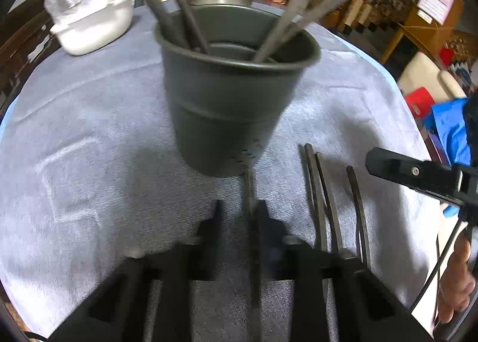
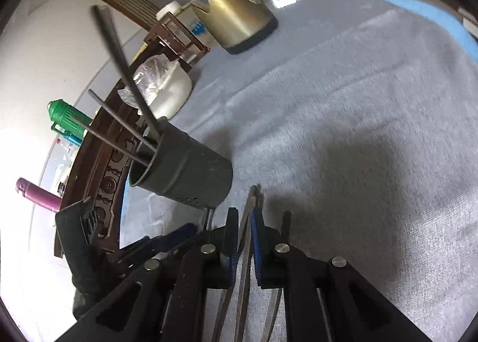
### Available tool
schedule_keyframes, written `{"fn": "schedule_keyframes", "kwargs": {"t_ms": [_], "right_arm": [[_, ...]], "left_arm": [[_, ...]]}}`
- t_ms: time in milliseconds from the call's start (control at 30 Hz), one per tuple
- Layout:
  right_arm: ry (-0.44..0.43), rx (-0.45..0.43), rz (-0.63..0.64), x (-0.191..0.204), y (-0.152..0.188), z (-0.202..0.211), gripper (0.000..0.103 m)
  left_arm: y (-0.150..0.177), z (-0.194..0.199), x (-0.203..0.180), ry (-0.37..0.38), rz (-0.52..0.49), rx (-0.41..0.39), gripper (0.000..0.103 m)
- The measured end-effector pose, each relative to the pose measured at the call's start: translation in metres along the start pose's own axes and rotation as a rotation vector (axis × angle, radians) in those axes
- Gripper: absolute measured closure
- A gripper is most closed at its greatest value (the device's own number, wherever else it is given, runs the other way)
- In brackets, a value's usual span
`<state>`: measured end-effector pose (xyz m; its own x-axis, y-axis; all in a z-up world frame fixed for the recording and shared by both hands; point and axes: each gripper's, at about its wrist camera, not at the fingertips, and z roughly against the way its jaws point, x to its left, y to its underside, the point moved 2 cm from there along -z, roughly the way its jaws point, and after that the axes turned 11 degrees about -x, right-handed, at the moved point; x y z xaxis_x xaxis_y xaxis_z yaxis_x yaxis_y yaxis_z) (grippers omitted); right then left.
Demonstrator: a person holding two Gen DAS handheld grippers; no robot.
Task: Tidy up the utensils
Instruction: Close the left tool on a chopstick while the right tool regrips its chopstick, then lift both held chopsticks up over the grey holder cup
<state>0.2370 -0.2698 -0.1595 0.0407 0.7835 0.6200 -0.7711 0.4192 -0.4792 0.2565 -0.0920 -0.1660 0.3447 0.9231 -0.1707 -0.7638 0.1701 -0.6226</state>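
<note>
— Left gripper (image 1: 239, 216) pinches one utensil (image 1: 249, 192) lengthwise; the cup (image 1: 233, 97) stands just above it, frame centre.

— Our right gripper (image 2: 245, 240) grips another utensil (image 2: 249, 207); there the cup (image 2: 185, 174) sits upper left.

Lower centre, the right gripper (image 2: 245, 231) pinches a utensil handle (image 2: 246, 264); the grey utensil cup (image 2: 191, 174) stands centre left, a kettle (image 2: 236, 13) at the top.

Brass kettle (image 2: 239, 10), bagged white bowl (image 1: 92, 17), grey cloth (image 1: 89, 138)
</note>
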Motion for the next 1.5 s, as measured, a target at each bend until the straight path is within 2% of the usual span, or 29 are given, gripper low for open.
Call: {"fn": "schedule_keyframes", "kwargs": {"t_ms": [33, 133, 200, 333, 400, 533, 600, 633, 667, 733, 800, 867, 900, 967, 1133, 1167, 1233, 1300, 1400, 1500], "right_arm": [[0.000, 0.009, 0.002, 0.000, 0.001, -0.002, 0.091], [0.008, 0.044, 0.012, 0.002, 0.005, -0.008, 0.090], [0.030, 0.038, 0.033, 0.002, 0.007, -0.007, 0.090], [0.090, 0.015, 0.037, -0.008, 0.002, 0.002, 0.089], [0.121, 0.007, 0.034, -0.014, -0.003, 0.004, 0.084], [0.129, -0.009, 0.052, -0.013, -0.008, 0.004, 0.054], [0.147, -0.012, 0.081, -0.010, -0.009, 0.000, 0.054], [0.151, 0.001, 0.095, -0.008, -0.008, -0.003, 0.057], [0.159, 0.018, 0.110, -0.006, -0.006, -0.007, 0.065], [0.184, 0.046, 0.141, -0.002, -0.001, -0.014, 0.065], [0.205, 0.072, 0.167, 0.001, 0.004, -0.021, 0.065], [0.221, 0.100, 0.195, 0.004, 0.010, -0.029, 0.076], [0.235, 0.084, 0.221, 0.007, 0.011, -0.029, 0.078], [0.248, 0.090, 0.237, 0.010, 0.012, -0.032, 0.093], [0.221, 0.055, 0.232, 0.010, 0.010, -0.021, 0.093], [0.186, 0.035, 0.227, 0.013, 0.008, -0.013, 0.094], [0.157, 0.004, 0.233, 0.020, 0.004, -0.004, 0.094], [0.119, -0.041, 0.265, 0.031, -0.001, 0.011, 0.095], [0.069, -0.116, 0.327, 0.052, -0.006, 0.034, 0.095], [0.030, -0.185, 0.374, 0.073, -0.011, 0.054, 0.096]], "left_arm": [[0.000, -0.001, -0.003, 0.002, -0.008, 0.001, 0.096], [0.009, 0.004, -0.008, 0.005, -0.043, -0.010, 0.097], [0.015, 0.010, -0.005, 0.012, -0.053, -0.009, 0.097], [0.024, 0.024, 0.011, 0.020, -0.015, -0.012, 0.097], [0.023, 0.027, 0.020, 0.024, 0.010, -0.010, 0.097], [0.024, 0.034, 0.038, -0.006, 0.015, 0.000, 0.097], [0.022, 0.029, 0.046, -0.004, 0.034, 0.022, 0.097], [0.022, 0.028, 0.050, 0.003, 0.049, 0.035, 0.096], [0.022, 0.030, 0.055, 0.010, 0.062, 0.038, 0.096], [0.022, 0.032, 0.062, 0.023, 0.091, 0.040, 0.095], [0.022, 0.034, 0.068, 0.035, 0.102, 0.049, 0.088], [0.020, 0.033, 0.072, 0.042, 0.114, 0.059, 0.078], [0.018, 0.031, 0.072, 0.050, 0.119, 0.067, 0.078], [0.014, 0.026, 0.070, 0.062, 0.113, 0.078, 0.078], [0.005, 0.017, 0.065, 0.061, 0.081, 0.087, 0.080], [0.004, 0.016, 0.067, 0.069, 0.092, 0.091, 0.092], [0.005, 0.016, 0.068, 0.071, 0.106, 0.095, 0.096], [0.003, 0.026, 0.067, 0.055, 0.103, 0.039, 0.096], [-0.007, 0.050, 0.061, 0.068, 0.099, -0.060, 0.096], [-0.019, 0.073, 0.058, 0.059, 0.085, -0.126, 0.096]]}}
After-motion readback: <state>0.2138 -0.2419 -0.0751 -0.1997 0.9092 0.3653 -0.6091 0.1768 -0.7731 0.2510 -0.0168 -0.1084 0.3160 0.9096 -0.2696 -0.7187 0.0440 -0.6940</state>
